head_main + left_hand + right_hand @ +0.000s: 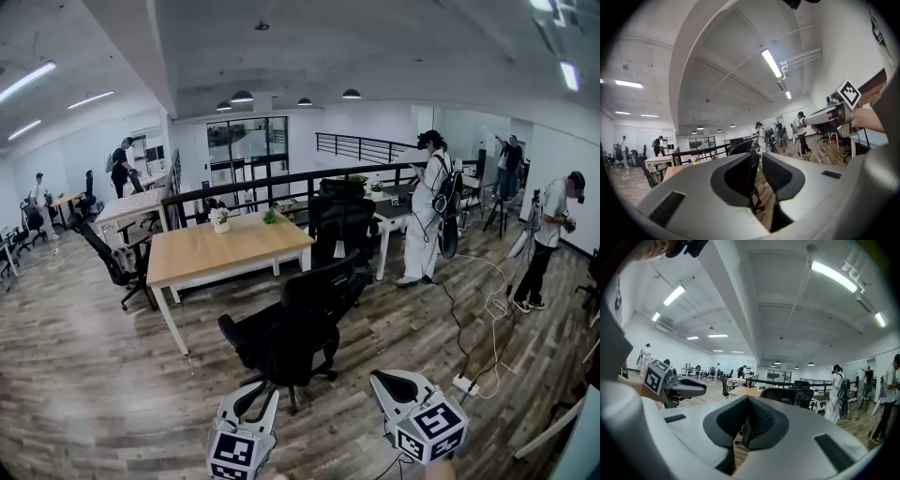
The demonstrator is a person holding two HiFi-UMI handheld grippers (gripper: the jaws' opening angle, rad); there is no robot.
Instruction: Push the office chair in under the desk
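Approach step: the black office chair (291, 328) stands pulled out off the wooden desk's (225, 248) near corner, the left gripper (251, 392) slightly open and empty, the right gripper (398, 380) closed on nothing, both farther from the desk; next they must meet its backrest and push.

Shut right claw (749, 401) before office chair (787, 396)

Head camera looks forward and down on the office chair (291, 328) from close by; both gripper cameras face it level, sharing chair and table (202, 253).
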